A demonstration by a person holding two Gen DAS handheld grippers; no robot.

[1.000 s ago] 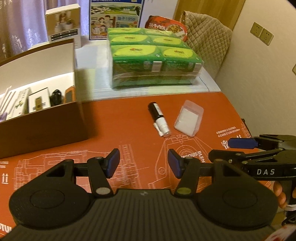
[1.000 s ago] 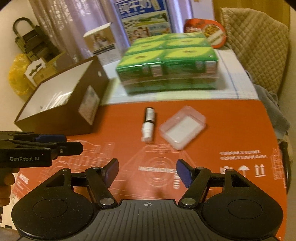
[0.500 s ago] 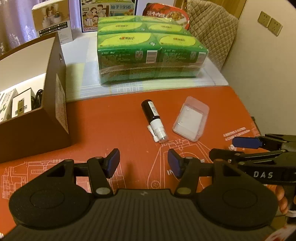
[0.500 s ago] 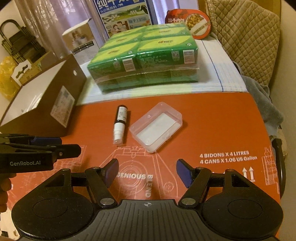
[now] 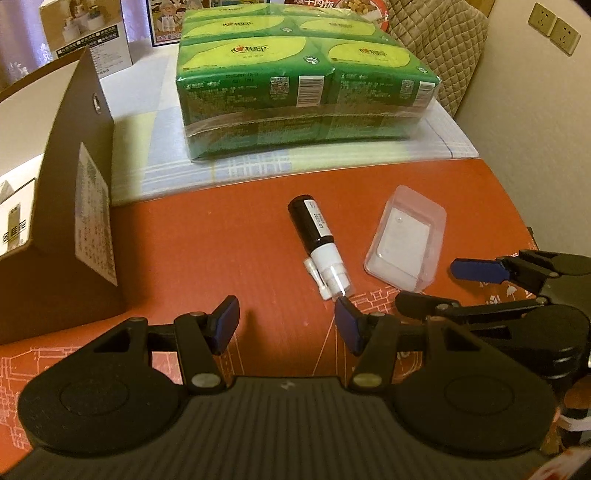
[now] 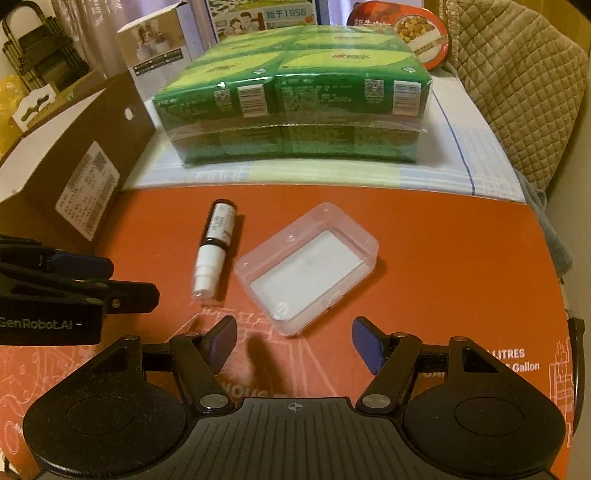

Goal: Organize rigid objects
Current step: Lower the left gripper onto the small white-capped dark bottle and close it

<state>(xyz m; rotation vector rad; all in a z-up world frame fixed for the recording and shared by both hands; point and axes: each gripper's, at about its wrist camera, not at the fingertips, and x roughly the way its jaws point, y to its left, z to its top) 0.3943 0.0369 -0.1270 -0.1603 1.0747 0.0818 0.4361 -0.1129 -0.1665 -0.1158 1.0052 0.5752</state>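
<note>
A small black-and-white spray bottle (image 5: pixel 319 242) (image 6: pixel 215 246) lies on its side on the orange cardboard surface (image 5: pixel 207 240). Right of it lies a clear plastic case (image 5: pixel 406 242) (image 6: pixel 308 264) with a white card inside. My left gripper (image 5: pixel 286 319) hovers open just short of the bottle's white nozzle end, nothing between its fingers. My right gripper (image 6: pixel 291 338) is open too, its blue pads either side of the near corner of the clear case without touching it. Each gripper shows at the edge of the other's view.
A brown cardboard box (image 5: pixel 70 236) (image 6: pixel 74 173) holding small items stands at the left. A shrink-wrapped block of green tissue packs (image 5: pixel 303 81) (image 6: pixel 295 99) sits behind on a pale cloth. Cartons, a food tub (image 6: pixel 417 33) and a quilted chair back (image 6: pixel 517 81) stand beyond.
Both grippers have moved forward and down toward the bottle and the clear case, which now look larger and nearer. Their jaw openings look unchanged.
</note>
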